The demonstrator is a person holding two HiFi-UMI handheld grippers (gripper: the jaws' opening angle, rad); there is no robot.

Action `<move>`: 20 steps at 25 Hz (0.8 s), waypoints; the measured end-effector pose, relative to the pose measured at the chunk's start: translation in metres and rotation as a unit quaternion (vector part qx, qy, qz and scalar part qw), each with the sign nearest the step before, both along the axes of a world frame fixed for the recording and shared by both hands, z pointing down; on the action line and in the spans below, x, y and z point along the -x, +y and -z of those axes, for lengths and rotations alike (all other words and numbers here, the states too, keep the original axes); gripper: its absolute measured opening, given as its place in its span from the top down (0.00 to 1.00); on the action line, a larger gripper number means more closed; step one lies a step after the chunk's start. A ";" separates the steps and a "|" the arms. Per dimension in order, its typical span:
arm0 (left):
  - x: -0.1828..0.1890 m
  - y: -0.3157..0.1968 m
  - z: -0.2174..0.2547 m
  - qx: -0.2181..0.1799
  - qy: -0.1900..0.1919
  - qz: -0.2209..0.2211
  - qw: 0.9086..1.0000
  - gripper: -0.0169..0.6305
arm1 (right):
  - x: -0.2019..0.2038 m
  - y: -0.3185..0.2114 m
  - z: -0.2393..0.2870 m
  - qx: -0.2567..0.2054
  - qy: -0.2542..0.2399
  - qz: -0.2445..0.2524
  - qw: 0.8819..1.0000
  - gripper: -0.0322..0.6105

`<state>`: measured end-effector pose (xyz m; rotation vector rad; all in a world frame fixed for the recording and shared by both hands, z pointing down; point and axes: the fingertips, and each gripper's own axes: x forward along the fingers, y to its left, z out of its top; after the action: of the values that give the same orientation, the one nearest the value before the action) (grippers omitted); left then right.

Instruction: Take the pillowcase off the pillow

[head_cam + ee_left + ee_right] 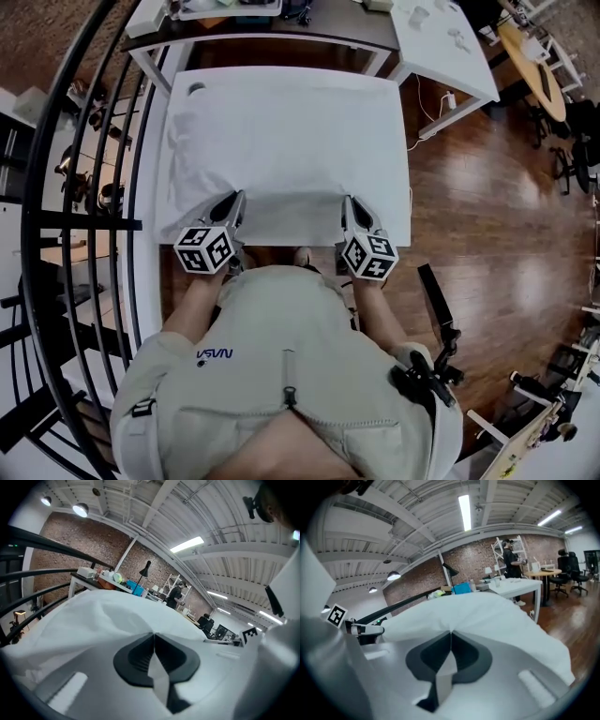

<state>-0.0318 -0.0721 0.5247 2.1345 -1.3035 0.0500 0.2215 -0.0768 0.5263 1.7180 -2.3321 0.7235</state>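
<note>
White pillowcase (281, 141) flat across white table (217, 79), near edge bunched at two points.

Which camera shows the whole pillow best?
The head view: the whole pillow lies flat in it, with the left gripper and right gripper at its near edge. Each gripper view shows only a mound of its pillowcase pinched in shut jaws.

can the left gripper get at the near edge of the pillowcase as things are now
Probably yes: the left gripper sits right at that near edge, its jaws shut on a fold of the white pillowcase, and nothing stands in the way.
</note>
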 end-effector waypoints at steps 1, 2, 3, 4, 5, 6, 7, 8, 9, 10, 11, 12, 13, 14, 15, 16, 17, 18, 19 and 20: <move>0.000 -0.002 0.010 -0.014 -0.005 0.001 1.000 0.95 | 0.000 -0.001 0.013 -0.016 0.000 0.001 1.000 0.94; 0.000 -0.004 0.022 -0.030 -0.011 0.001 0.999 0.95 | 0.000 -0.002 0.027 -0.033 0.001 0.002 0.999 0.94; 0.000 -0.007 0.035 -0.049 -0.016 0.002 0.999 0.95 | 0.000 -0.004 0.042 -0.051 0.001 0.004 0.999 0.94; 0.000 -0.010 0.049 -0.068 -0.020 0.001 0.997 0.95 | 0.000 -0.007 0.058 -0.070 0.002 0.006 0.998 0.94; 0.000 -0.013 0.065 -0.088 -0.022 0.000 0.996 0.96 | 0.000 -0.011 0.074 -0.089 0.003 0.009 0.996 0.94; 0.000 -0.016 0.080 -0.108 -0.024 -0.002 0.994 0.96 | 0.000 -0.013 0.090 -0.108 0.004 0.012 0.994 0.94; 0.001 -0.017 0.096 -0.126 -0.026 -0.005 0.992 0.96 | 0.000 -0.015 0.106 -0.125 0.005 0.015 0.992 0.94; 0.001 -0.018 0.112 -0.143 -0.026 -0.008 0.989 0.96 | 0.001 -0.015 0.123 -0.140 0.007 0.019 0.990 0.94; 0.002 -0.017 0.126 -0.156 -0.023 -0.010 0.987 0.96 | 0.002 -0.013 0.139 -0.154 0.009 0.024 0.988 0.94; 0.003 -0.017 0.138 -0.167 -0.019 -0.011 0.986 0.96 | 0.003 -0.011 0.154 -0.166 0.012 0.028 0.986 0.94; 0.004 -0.019 0.147 -0.175 -0.018 -0.010 0.984 0.96 | 0.005 -0.010 0.165 -0.175 0.015 0.034 0.984 0.94; 0.007 -0.024 0.153 -0.181 -0.020 -0.007 0.983 0.96 | 0.007 -0.012 0.172 -0.182 0.019 0.039 0.982 0.94; 0.009 -0.031 0.155 -0.184 -0.026 -0.003 0.983 0.96 | 0.010 -0.016 0.176 -0.186 0.022 0.045 0.981 0.94; 0.012 -0.041 0.154 -0.184 -0.034 0.001 0.982 0.95 | 0.013 -0.021 0.177 -0.188 0.026 0.050 0.980 0.94; 0.015 -0.050 0.150 -0.182 -0.043 0.004 0.982 0.95 | 0.015 -0.027 0.175 -0.189 0.030 0.052 0.980 0.94; 0.016 -0.058 0.146 -0.176 -0.050 0.005 0.983 0.95 | 0.018 -0.032 0.173 -0.188 0.034 0.052 0.980 0.94; 0.017 -0.064 0.143 -0.171 -0.056 0.002 0.984 0.95 | 0.019 -0.037 0.172 -0.187 0.037 0.050 0.980 0.94; 0.017 -0.067 0.142 -0.168 -0.059 -0.001 0.984 0.95 | 0.021 -0.040 0.173 -0.185 0.039 0.045 0.981 0.94; 0.018 -0.068 0.145 -0.170 -0.061 -0.005 0.983 0.95 | 0.021 -0.045 0.176 -0.183 0.040 0.040 0.981 0.94; 0.017 -0.067 0.151 -0.177 -0.063 -0.010 0.982 0.94 | 0.021 -0.050 0.179 -0.183 0.042 0.035 0.982 0.94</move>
<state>-0.0489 -0.1388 0.3738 2.4775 -1.4525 -0.0444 0.2001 -0.1266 0.3472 1.7461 -2.5718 0.2112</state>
